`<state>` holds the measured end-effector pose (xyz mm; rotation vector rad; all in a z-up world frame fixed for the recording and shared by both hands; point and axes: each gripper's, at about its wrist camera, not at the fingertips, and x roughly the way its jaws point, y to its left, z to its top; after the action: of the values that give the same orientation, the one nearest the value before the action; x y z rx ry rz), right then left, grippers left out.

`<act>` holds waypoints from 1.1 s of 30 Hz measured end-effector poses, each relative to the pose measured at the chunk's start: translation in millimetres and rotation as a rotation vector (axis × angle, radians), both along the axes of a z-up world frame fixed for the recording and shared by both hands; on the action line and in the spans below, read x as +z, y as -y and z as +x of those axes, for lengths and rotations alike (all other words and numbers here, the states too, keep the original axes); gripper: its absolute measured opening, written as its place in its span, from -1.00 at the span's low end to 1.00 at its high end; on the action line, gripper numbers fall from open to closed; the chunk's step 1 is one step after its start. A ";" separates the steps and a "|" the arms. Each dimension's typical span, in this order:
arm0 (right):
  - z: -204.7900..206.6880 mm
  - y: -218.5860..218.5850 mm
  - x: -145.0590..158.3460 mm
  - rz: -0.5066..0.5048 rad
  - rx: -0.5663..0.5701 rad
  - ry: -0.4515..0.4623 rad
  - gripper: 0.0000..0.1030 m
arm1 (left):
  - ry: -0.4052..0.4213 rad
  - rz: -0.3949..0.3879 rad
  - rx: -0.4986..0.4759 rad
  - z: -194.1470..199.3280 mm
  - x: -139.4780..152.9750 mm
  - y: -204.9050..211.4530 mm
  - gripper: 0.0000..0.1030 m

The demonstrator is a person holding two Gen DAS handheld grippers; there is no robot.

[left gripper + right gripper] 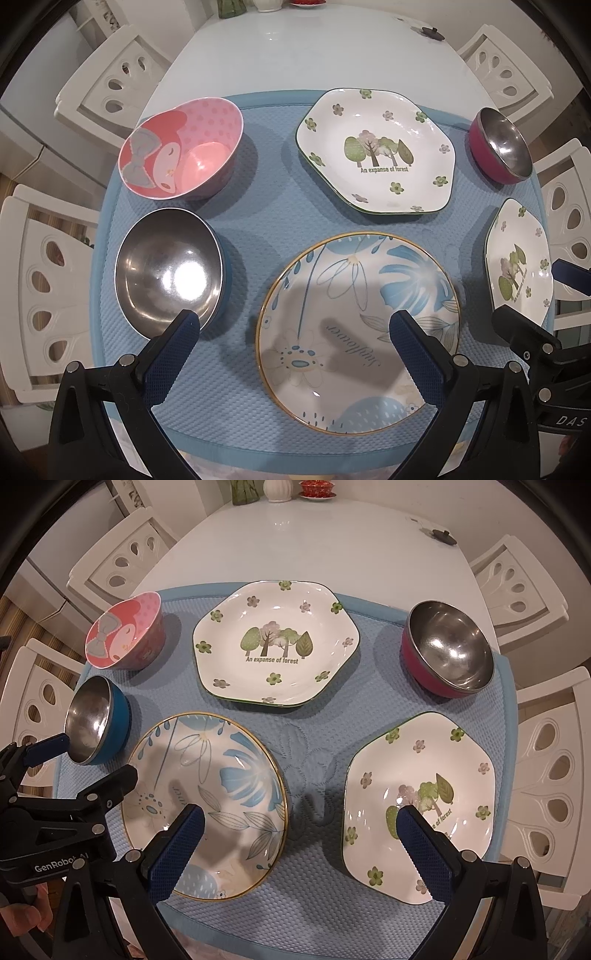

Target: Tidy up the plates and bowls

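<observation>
Left gripper [293,326] held above the near left part of the blue mat [266,221], jaws spread wide, nothing between them; left finger over the near rim of the steel bowl with the blue outside [170,273], right finger over the right half of the round blue-flower plate [360,332]. Also seen from the right wrist camera as black arms with a blue pad at the left edge [70,771]. Right gripper [299,821] likewise parted and empty, left finger over the round plate [207,801], right finger over the near hexagonal forest plate [419,805]; between the fingertips only bare mat [317,716].

On the mat, six dishes, each apart from the others. Far left: pink cartoon bowl [181,146], tilted toward the left gripper's camera in its view. Near left, just beside it: steel bowl with blue outside [94,722]. Far middle: hexagonal plate printed "An expanse of forest" [376,151], flat. Far right: steel bowl with magenta outside [448,653], upright. Near right: second hexagonal forest plate [519,258], flat, at the mat's right edge. Near middle-left: round plate with gold rim, flat.

Beyond the mat, bare white tabletop [314,542]; at its far edge a green glass [244,491], a white vase [277,490] and a red lidded cup on a saucer [317,488]; a small dark lid [443,536] far right. White chairs [122,557] along both sides. Fingers of a hand [20,919] at the near left corner of the right wrist view.
</observation>
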<state>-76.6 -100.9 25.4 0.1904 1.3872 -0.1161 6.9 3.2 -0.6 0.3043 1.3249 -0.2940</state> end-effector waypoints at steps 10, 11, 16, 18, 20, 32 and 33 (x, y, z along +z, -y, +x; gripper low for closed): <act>0.0 -1.8 0.8 0.000 0.003 -0.001 1.00 | 0.002 -0.002 0.002 0.5 1.3 -3.8 0.98; -0.3 -1.8 0.9 0.001 0.004 -0.002 1.00 | 0.004 0.001 0.002 0.6 1.3 -3.4 0.98; 1.0 -5.9 2.3 0.005 0.006 -0.003 1.00 | 0.004 -0.002 0.006 0.1 3.5 -5.0 0.98; 0.8 -5.6 1.9 0.006 0.007 -0.005 1.00 | 0.004 -0.005 0.007 -0.1 4.2 -6.3 0.98; 0.9 -6.2 2.2 0.008 0.009 -0.005 1.00 | 0.005 -0.006 0.008 -0.2 4.4 -8.0 0.98; 3.4 -19.2 1.8 0.035 0.019 0.017 1.00 | -0.005 -0.023 0.016 -8.6 -2.8 -27.9 0.98; 3.6 -21.2 1.3 0.041 0.022 0.021 1.00 | -0.010 -0.026 0.016 -10.6 -5.1 -31.8 0.98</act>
<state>-73.0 -79.8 26.8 0.2099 1.3708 -0.0677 -3.6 35.0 -5.7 0.2706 1.3317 -0.2997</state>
